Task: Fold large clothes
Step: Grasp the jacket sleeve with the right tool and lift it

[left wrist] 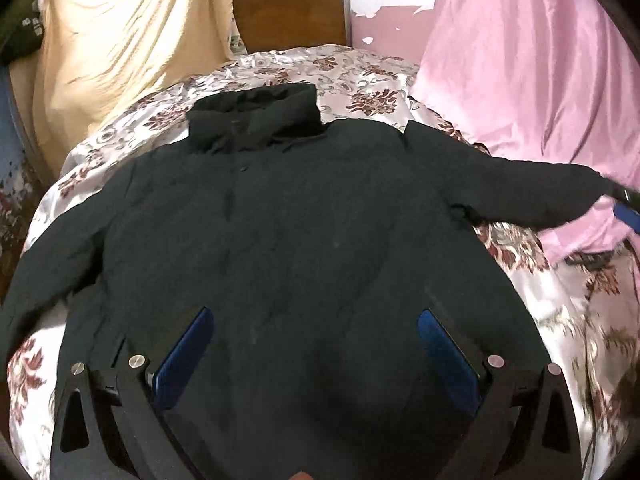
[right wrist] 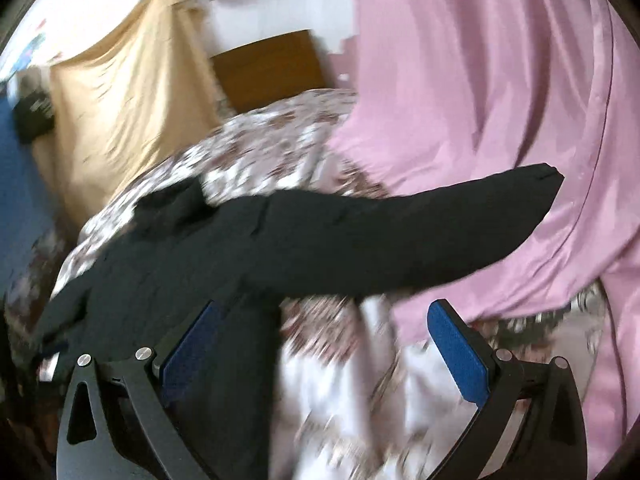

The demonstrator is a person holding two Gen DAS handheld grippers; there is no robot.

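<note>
A large black jacket (left wrist: 288, 216) lies front up on the bed, its collar (left wrist: 256, 120) at the far end. My left gripper (left wrist: 316, 314) hovers open over the jacket's lower front, nothing between its blue pads (left wrist: 184, 356). The jacket's right sleeve (left wrist: 532, 192) stretches out sideways onto pink cloth. In the left wrist view my right gripper (left wrist: 626, 204) shows at that sleeve's cuff. In the blurred right wrist view the right gripper (right wrist: 326, 306) is open, just below the sleeve (right wrist: 400, 236), whose cuff (right wrist: 548, 178) rests on the pink cloth.
A floral satin bedspread (left wrist: 360, 80) covers the bed. Pink cloth (left wrist: 520, 60) is heaped along the right side and a yellow cloth (left wrist: 112, 40) hangs at the left. A wooden headboard (left wrist: 292, 16) stands at the far end.
</note>
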